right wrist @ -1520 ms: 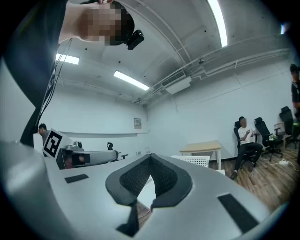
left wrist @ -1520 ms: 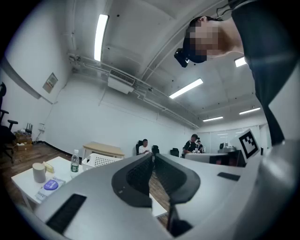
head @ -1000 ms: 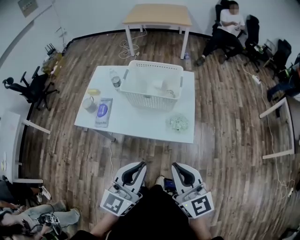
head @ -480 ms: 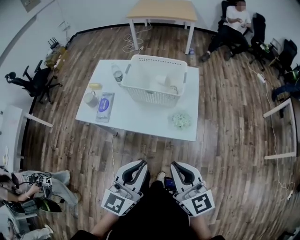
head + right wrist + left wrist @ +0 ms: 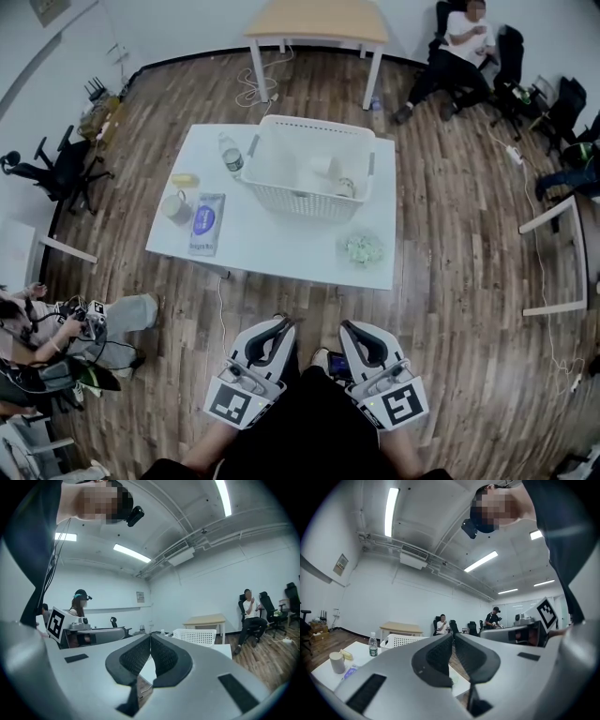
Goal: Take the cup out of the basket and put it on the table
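white basket (image 5: pixel 302 199) on the table (image 5: pixel 281 246) holds a pale cup (image 5: pixel 322 168).

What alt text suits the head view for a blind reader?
Seen from above, a white rectangular table on a wood floor carries a white plastic lattice basket holding a pale cup. At the bottom edge, the person's left tongs and right tongs, both shut and empty, point towards it.

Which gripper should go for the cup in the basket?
Right, marginally. Both the left gripper and right gripper are shut, empty, equally far from the table. The cup sits in the basket's right half; a bottle stands by the basket's left corner.
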Action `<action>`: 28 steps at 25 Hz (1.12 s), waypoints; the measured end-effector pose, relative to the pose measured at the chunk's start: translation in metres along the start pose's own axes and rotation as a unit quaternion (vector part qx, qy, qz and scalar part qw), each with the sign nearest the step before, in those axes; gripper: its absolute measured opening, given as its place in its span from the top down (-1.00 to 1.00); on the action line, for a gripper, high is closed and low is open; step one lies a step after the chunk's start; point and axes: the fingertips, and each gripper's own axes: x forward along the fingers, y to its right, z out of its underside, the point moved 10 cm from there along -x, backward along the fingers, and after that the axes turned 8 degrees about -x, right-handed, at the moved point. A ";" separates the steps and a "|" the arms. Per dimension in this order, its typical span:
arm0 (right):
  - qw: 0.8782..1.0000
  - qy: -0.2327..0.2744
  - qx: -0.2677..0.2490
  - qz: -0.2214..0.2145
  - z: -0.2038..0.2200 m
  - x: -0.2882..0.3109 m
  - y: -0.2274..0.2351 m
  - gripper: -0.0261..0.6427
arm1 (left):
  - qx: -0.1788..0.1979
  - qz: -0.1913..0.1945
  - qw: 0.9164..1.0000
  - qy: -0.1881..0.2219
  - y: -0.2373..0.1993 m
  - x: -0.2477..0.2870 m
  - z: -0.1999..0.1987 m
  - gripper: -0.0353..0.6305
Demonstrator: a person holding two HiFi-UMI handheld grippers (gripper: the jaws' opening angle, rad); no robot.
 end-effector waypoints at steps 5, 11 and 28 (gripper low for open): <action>1.000 -0.007 -0.008 0.009 -0.007 0.032 0.000 0.85 | -0.007 0.013 1.000 -0.003 -0.034 0.009 -0.008 0.81; 1.000 -0.009 -0.014 0.022 -0.019 0.076 -0.001 0.85 | -0.010 0.034 0.999 -0.014 -0.078 0.019 -0.019 0.81; 0.996 -0.045 0.009 0.078 -0.025 0.149 -0.013 0.85 | 0.076 0.136 0.985 -0.071 -0.164 0.032 -0.026 0.81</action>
